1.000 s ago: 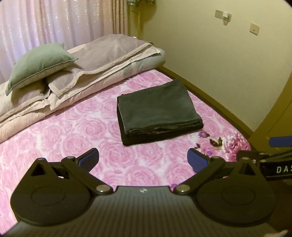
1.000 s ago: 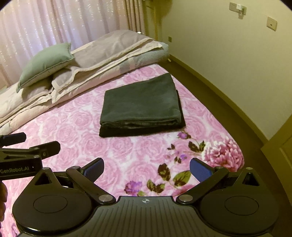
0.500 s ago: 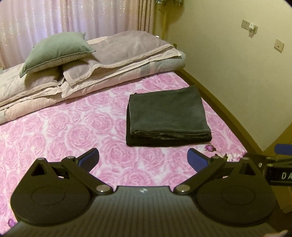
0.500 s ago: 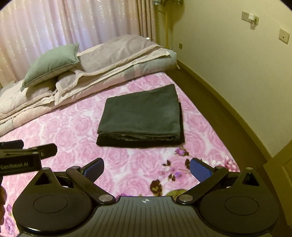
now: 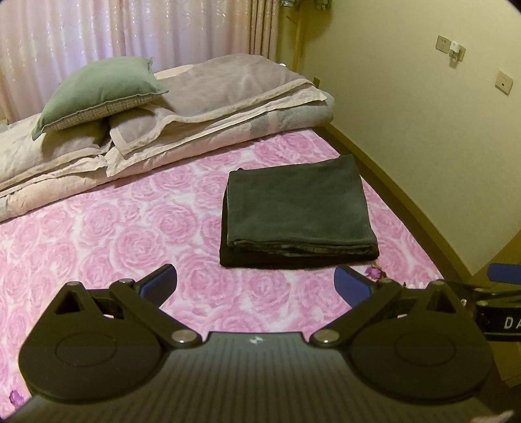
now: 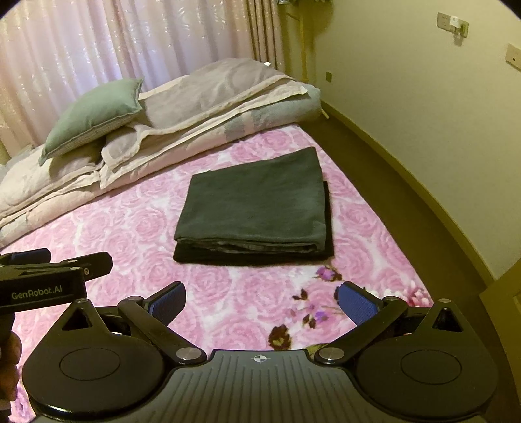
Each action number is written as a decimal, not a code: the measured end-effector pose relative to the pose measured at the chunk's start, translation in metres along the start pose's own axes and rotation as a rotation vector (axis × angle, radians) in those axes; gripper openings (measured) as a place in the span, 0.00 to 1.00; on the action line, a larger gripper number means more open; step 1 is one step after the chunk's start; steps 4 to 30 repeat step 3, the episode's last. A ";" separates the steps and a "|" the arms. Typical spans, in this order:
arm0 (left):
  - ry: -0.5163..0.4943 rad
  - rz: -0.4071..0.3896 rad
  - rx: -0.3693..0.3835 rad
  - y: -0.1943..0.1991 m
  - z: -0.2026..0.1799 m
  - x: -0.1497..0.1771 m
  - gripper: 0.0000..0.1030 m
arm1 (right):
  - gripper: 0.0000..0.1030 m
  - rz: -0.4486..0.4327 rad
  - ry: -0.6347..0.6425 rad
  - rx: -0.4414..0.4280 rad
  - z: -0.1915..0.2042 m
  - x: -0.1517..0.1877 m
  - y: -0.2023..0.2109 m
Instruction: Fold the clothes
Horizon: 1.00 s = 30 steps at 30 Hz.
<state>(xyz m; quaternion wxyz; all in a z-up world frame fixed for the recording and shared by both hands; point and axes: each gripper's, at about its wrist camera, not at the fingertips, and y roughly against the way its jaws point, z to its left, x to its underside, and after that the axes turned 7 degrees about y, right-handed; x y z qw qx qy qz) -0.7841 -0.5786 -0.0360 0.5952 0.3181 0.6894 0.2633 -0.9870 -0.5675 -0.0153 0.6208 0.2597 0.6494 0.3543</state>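
Both claws, the left gripper (image 5: 255, 286) and right gripper (image 6: 262, 302), are spread wide holding nothing and have pulled back a little from the dark green folded cloth (image 5: 298, 208), which lies flat on the pink rose bedsheet (image 5: 114, 234), folded edge facing them, long side across.

A bed (image 5: 107, 234) is covered by a pink sheet printed with roses. At its far end lies a folded pale quilt (image 5: 228, 107) in beige and grey, with a green pillow (image 5: 101, 88) resting on top toward the left. Behind them hang sheer pinkish curtains (image 5: 130, 29). A yellowish wall (image 5: 407, 107) runs along the right side of the bed, carrying a socket with a plug (image 5: 452, 48) and a wall switch (image 5: 503, 81). Between bed and wall shows a strip of dark floor (image 6: 384, 169).
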 end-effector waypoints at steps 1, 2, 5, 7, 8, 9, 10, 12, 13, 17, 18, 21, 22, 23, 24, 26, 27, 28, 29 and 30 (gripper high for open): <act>0.001 -0.001 0.003 -0.001 -0.001 0.000 0.99 | 0.99 0.001 -0.002 0.001 -0.001 0.000 0.000; 0.001 0.001 0.005 -0.002 -0.003 -0.001 0.99 | 0.99 0.002 -0.002 0.001 -0.003 -0.001 -0.001; 0.002 0.004 0.008 -0.003 -0.004 -0.001 0.99 | 0.99 0.004 -0.003 0.002 -0.004 -0.001 -0.002; 0.002 0.004 0.008 -0.003 -0.004 -0.001 0.99 | 0.99 0.004 -0.003 0.002 -0.004 -0.001 -0.002; 0.002 0.004 0.008 -0.003 -0.004 -0.001 0.99 | 0.99 0.004 -0.003 0.002 -0.004 -0.001 -0.002; 0.002 0.004 0.008 -0.003 -0.004 -0.001 0.99 | 0.99 0.004 -0.003 0.002 -0.004 -0.001 -0.002; 0.002 0.004 0.008 -0.003 -0.004 -0.001 0.99 | 0.99 0.004 -0.003 0.002 -0.004 -0.001 -0.002; 0.002 0.004 0.008 -0.003 -0.004 -0.001 0.99 | 0.99 0.004 -0.003 0.002 -0.004 -0.001 -0.002; 0.002 0.004 0.008 -0.003 -0.004 -0.001 0.99 | 0.99 0.004 -0.003 0.002 -0.004 -0.001 -0.002; 0.002 0.004 0.008 -0.003 -0.004 -0.001 0.99 | 0.99 0.004 -0.003 0.002 -0.004 -0.001 -0.002; 0.002 0.004 0.008 -0.003 -0.004 -0.001 0.99 | 0.99 0.004 -0.003 0.002 -0.004 -0.001 -0.002; 0.002 0.004 0.008 -0.003 -0.004 -0.001 0.99 | 0.99 0.004 -0.003 0.002 -0.004 -0.001 -0.002; 0.002 0.004 0.008 -0.003 -0.004 -0.001 0.99 | 0.99 0.004 -0.003 0.002 -0.004 -0.001 -0.002; 0.002 0.004 0.008 -0.003 -0.004 -0.001 0.99 | 0.99 0.004 -0.003 0.002 -0.004 -0.001 -0.002; 0.002 0.004 0.008 -0.003 -0.004 -0.001 0.99 | 0.99 0.004 -0.003 0.002 -0.004 -0.001 -0.002; 0.002 0.004 0.008 -0.003 -0.004 -0.001 0.99 | 0.99 0.004 -0.003 0.002 -0.004 -0.001 -0.002; 0.002 0.004 0.008 -0.003 -0.004 -0.001 0.99 | 0.99 0.004 -0.003 0.002 -0.004 -0.001 -0.002; 0.002 0.004 0.008 -0.003 -0.004 -0.001 0.99 | 0.99 0.004 -0.003 0.002 -0.004 -0.001 -0.002; 0.002 0.004 0.008 -0.003 -0.004 -0.001 0.99 | 0.99 0.004 -0.003 0.002 -0.004 -0.001 -0.002; 0.002 0.004 0.008 -0.003 -0.004 -0.001 0.99 | 0.99 0.004 -0.003 0.002 -0.004 -0.001 -0.002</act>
